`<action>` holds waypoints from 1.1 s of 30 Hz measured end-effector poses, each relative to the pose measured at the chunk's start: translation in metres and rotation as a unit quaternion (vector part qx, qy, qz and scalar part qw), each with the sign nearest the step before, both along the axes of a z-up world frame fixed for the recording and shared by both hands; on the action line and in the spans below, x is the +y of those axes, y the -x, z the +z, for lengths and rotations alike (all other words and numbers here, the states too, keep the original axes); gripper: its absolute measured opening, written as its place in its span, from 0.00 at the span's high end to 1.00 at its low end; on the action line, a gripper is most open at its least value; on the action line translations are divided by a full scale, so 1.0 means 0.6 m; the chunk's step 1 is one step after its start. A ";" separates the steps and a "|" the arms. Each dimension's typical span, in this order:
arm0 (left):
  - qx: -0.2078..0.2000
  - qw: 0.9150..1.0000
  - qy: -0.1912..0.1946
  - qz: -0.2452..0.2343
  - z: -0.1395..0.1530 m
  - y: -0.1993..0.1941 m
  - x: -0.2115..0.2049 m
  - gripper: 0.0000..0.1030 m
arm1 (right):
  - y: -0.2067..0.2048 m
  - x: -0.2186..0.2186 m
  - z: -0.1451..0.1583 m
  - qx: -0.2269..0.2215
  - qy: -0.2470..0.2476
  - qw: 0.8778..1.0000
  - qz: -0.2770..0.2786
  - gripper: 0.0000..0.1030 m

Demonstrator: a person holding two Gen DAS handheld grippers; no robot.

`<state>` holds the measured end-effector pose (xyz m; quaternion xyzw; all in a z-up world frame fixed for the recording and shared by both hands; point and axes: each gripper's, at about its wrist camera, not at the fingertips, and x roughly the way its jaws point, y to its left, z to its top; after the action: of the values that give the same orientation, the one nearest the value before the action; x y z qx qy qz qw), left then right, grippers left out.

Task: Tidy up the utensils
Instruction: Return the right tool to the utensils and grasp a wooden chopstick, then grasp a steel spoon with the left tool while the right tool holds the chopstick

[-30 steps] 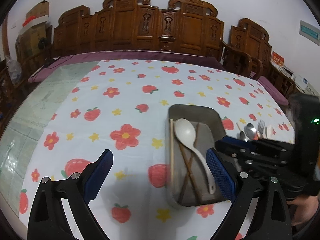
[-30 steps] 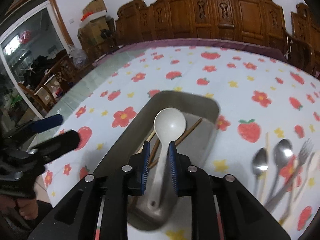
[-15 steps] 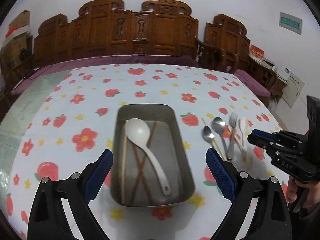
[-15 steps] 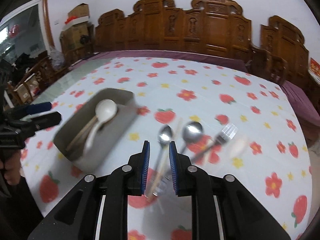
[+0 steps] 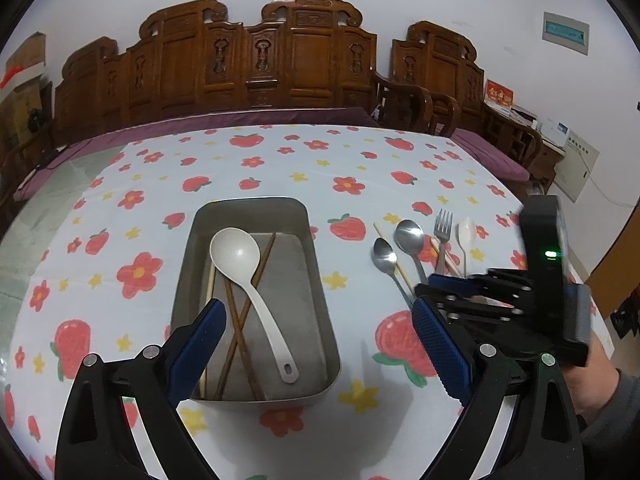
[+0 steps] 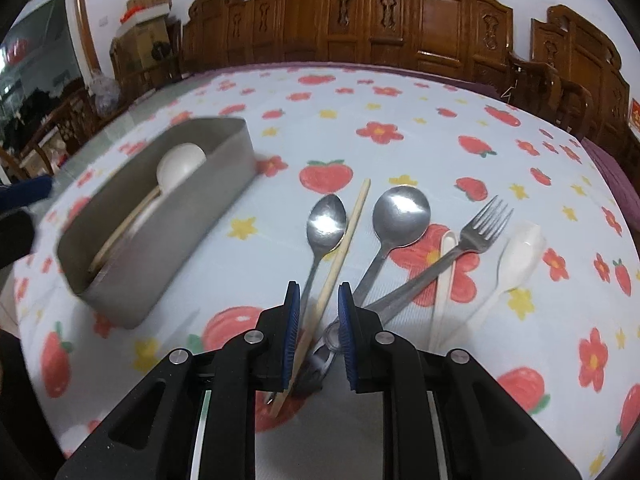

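Note:
A grey metal tray (image 5: pixel 317 280) holds a white ladle (image 5: pixel 236 249), two dark chopsticks (image 5: pixel 240 320) and a pale one. My left gripper (image 5: pixel 320 318) hangs wide open over the tray's near end, holding nothing. To the tray's right lie two metal spoons (image 6: pixel 326 216) (image 6: pixel 400 212), a fork (image 6: pixel 484 220), a white plastic spoon (image 6: pixel 524 248) and a pale chopstick (image 6: pixel 348 236). My right gripper (image 6: pixel 319 294) hovers just above their handles. Its jaws stand a narrow gap apart. The pale chopstick lies on the cloth below that gap, not gripped.
The table wears a white cloth (image 5: pixel 280 168) printed with strawberries and flowers. A carved wooden bench (image 5: pixel 260 64) lines the far side. A hand (image 5: pixel 592 384) holds the right gripper (image 5: pixel 434 292) at the table's right edge. Bare glass tabletop (image 5: pixel 48 200) shows on the left.
The right gripper has swung from above the tray and ladle to low over the loose utensils. The left view has shifted right, bringing the tray to the middle. The ladle stays in the tray.

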<state>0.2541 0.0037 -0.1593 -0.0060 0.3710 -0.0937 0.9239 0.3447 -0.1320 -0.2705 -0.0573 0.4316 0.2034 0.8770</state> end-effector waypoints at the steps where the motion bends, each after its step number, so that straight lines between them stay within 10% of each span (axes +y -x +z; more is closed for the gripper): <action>1: 0.000 1.000 -0.001 0.000 -0.001 0.001 -0.001 0.12 | -0.007 0.005 -0.006 0.004 0.005 1.000 0.001 0.79; 13: -0.003 1.000 -0.015 -0.001 -0.003 0.004 -0.016 0.12 | -0.027 0.018 -0.020 0.015 0.048 0.999 -0.012 0.93; 33: 0.023 0.999 -0.025 -0.006 -0.010 -0.036 -0.114 0.20 | 0.006 -0.145 0.060 -0.028 -0.030 0.998 -0.050 0.94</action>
<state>0.2757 -0.0648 -0.1651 0.0174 0.3944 -0.0901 0.9143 0.3410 -0.2188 -0.2346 -0.0154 0.4028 0.1705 0.8991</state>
